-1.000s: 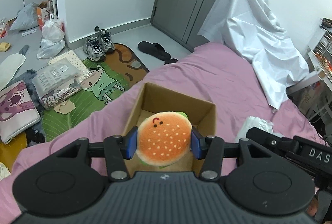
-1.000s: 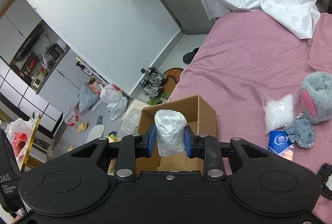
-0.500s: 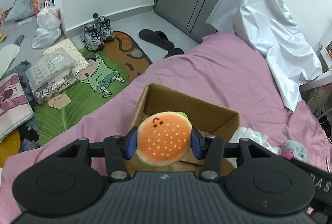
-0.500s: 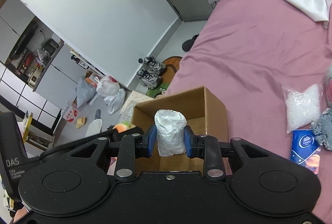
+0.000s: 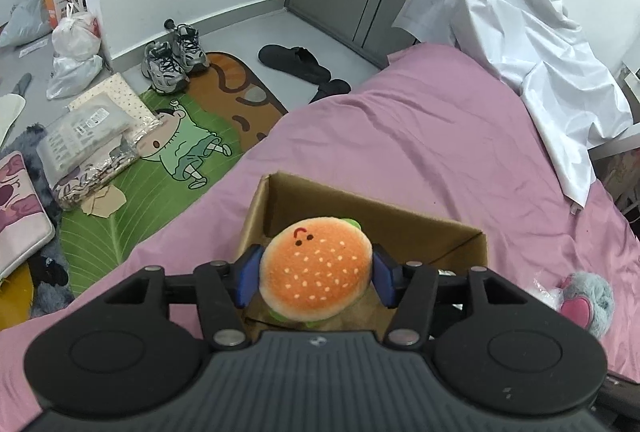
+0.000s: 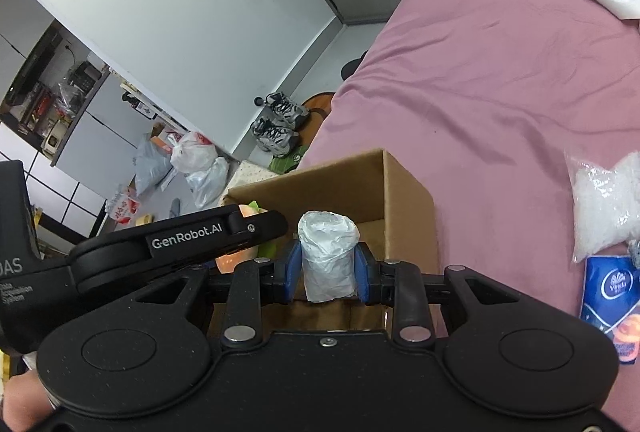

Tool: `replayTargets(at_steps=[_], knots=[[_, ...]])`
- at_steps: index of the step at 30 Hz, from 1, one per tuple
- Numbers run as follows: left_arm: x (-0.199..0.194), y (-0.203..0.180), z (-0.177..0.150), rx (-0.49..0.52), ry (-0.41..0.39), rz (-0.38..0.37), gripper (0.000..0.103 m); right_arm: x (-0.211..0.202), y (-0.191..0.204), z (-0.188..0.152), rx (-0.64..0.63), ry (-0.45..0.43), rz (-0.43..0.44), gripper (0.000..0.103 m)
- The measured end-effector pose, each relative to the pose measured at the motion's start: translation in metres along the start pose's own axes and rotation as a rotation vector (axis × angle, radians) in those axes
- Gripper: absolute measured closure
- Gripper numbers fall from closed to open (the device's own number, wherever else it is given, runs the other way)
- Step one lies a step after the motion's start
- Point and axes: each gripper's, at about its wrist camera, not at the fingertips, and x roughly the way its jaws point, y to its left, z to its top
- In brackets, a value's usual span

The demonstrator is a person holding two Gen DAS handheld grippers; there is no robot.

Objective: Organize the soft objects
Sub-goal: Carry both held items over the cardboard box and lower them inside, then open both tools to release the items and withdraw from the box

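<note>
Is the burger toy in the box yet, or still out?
Still out. The burger toy sits between the left gripper's fingers, above the open box.

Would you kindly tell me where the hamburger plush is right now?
In the left wrist view, the hamburger plush sits between the left gripper's blue fingers, over the open cardboard box on the pink bed.

Left gripper (image 5: 315, 278) over open cardboard box (image 5: 400, 220) on pink bed (image 5: 420, 136), burger plush (image 5: 315, 274) between its blue pads; jaws have just been opening. Grey plush (image 5: 588, 298) at right, sneakers (image 5: 174, 58) on floor.
</note>
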Motion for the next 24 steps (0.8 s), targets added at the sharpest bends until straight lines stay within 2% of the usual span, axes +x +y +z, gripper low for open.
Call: replayTargets(at_steps=[9, 13, 18, 20, 24], knots=[[-0.017, -0.007, 0.003, 0.009, -0.035, 0.020, 0.028, -0.002, -0.001, 0.000, 0.034, -0.022, 0.024, 0.070], [-0.030, -0.002, 0.003, -0.014, -0.057, 0.038, 0.022, -0.006, 0.002, -0.001, 0.029, -0.037, 0.011, 0.049], [-0.052, 0.004, -0.002, -0.048, -0.107, 0.055, 0.013, -0.017, 0.007, -0.001, 0.017, -0.058, 0.018, 0.037], [-0.061, 0.006, -0.005, -0.059, -0.135, 0.049, 0.008, -0.023, 0.008, -0.001, 0.021, -0.058, 0.025, 0.028], [-0.077, 0.006, -0.009, -0.062, -0.157, 0.042, 0.007, -0.044, 0.005, -0.002, 0.024, -0.092, -0.041, 0.014]])
